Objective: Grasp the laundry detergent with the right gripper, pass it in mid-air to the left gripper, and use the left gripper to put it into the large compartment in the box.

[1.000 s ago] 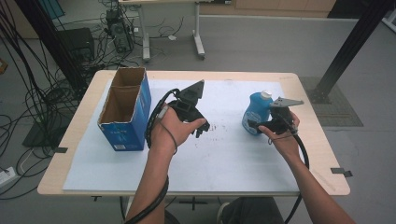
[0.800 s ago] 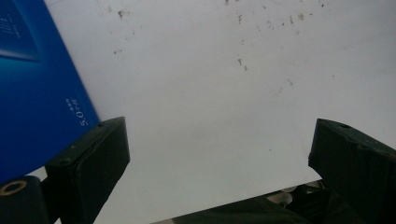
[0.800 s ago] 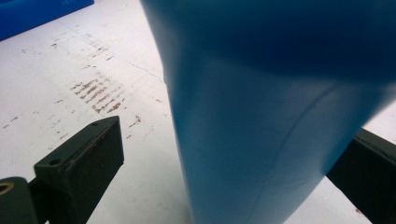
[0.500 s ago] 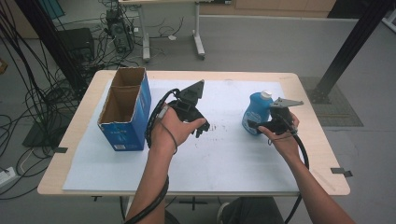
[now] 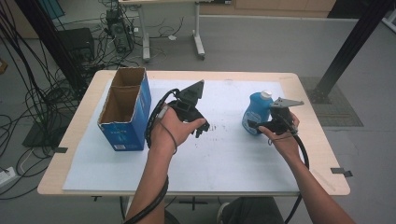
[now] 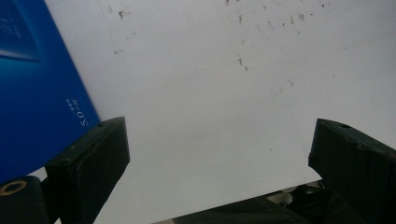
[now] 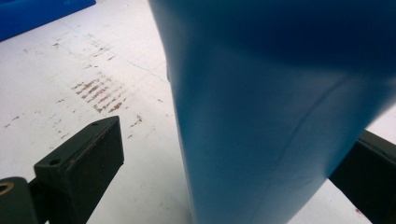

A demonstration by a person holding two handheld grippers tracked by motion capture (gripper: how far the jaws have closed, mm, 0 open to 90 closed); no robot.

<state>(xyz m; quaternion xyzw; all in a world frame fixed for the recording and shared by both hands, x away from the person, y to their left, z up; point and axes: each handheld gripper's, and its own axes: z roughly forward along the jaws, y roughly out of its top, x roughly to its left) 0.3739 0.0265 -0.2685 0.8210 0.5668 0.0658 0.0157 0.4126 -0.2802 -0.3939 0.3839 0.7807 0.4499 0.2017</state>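
Right gripper (image 5: 256,125): jaws spread, blue detergent bottle (image 5: 255,112) between them, not clamped.
Left gripper (image 5: 201,128): jaws wide apart, empty, beside blue carton (image 5: 125,110).

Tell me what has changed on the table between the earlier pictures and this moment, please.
Nothing has visibly changed. The right gripper stays at the blue plastic bottle with the white cap, its jaws open, one on each side of it. The left gripper stays open above the white sheet, beside the open blue cardboard box.
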